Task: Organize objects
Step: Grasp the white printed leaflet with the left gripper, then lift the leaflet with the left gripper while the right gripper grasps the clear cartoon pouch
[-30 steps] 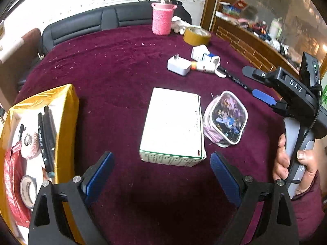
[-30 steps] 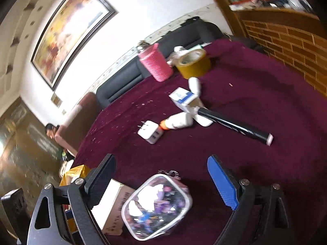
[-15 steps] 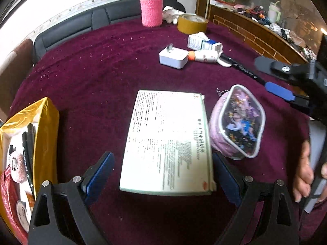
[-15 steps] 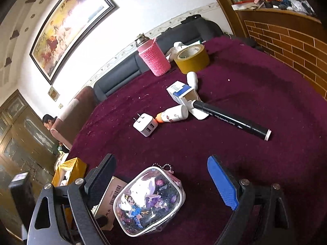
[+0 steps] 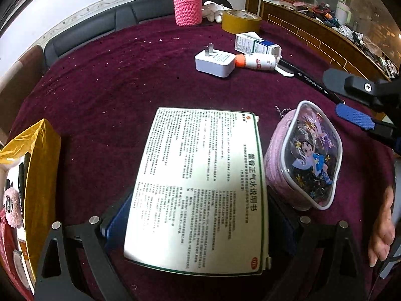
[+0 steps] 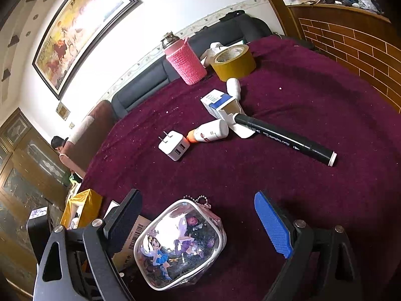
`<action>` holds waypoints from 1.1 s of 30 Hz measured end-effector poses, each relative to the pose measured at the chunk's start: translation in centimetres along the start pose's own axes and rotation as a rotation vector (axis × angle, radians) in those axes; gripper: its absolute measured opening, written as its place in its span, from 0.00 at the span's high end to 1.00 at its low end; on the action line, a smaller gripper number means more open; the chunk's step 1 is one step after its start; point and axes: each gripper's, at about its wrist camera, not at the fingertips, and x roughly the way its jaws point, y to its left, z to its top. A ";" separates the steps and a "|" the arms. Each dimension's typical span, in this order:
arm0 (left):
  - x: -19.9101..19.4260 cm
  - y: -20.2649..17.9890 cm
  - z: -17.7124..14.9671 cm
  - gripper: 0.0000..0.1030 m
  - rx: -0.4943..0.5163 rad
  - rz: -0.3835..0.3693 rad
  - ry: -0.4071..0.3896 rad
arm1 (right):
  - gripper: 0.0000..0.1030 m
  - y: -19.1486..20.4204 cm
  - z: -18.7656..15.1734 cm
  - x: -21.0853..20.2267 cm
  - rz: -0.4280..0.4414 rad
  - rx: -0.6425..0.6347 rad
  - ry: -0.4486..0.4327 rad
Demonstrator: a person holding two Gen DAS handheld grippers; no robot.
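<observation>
Left claw [image 5: 198, 228] straddles medicine box [image 5: 200, 188], pads at its long sides, contact unclear; box long axis toward 12 o'clock. Right claw [image 6: 198, 225] released, cartoon pouch [image 6: 179, 244] between fingers. Yellow storage box [image 5: 42, 175] at 9 o'clock on surface [image 5: 120, 80].

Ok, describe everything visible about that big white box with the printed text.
The white box is a flat rectangular carton, apparently cardboard, green-edged, its broad face covered in dense small print with a bolder heading line. It lies between the jaws of the left gripper, which sit against its long sides; whether it is lifted off the maroon tablecloth cannot be told. The cartoon pouch sits close beside its right edge, the yellow storage box further left.
</observation>
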 end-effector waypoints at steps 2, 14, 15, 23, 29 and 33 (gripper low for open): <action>-0.1 0.2 -0.1 0.12 -0.011 0.012 -0.009 | 0.09 0.0 0.0 0.1 -0.004 -0.002 0.004; -2.2 0.7 -0.4 0.33 -0.041 0.044 -0.056 | 0.09 -0.4 -0.1 0.8 -0.033 0.001 0.028; -2.6 0.8 -0.4 0.33 -0.048 0.047 -0.060 | 0.09 -0.4 -0.1 0.9 -0.036 0.000 0.030; -5.3 1.5 -0.9 0.32 -0.075 0.070 -0.103 | 0.09 -0.6 -0.2 1.1 -0.066 -0.005 0.024; -7.4 1.8 -1.5 0.32 -0.072 0.098 -0.140 | 0.09 -0.8 -0.2 1.5 -0.097 -0.010 0.031; -8.9 2.8 -2.2 0.32 -0.102 0.102 -0.158 | 0.09 -1.0 -0.3 1.8 -0.111 -0.004 0.037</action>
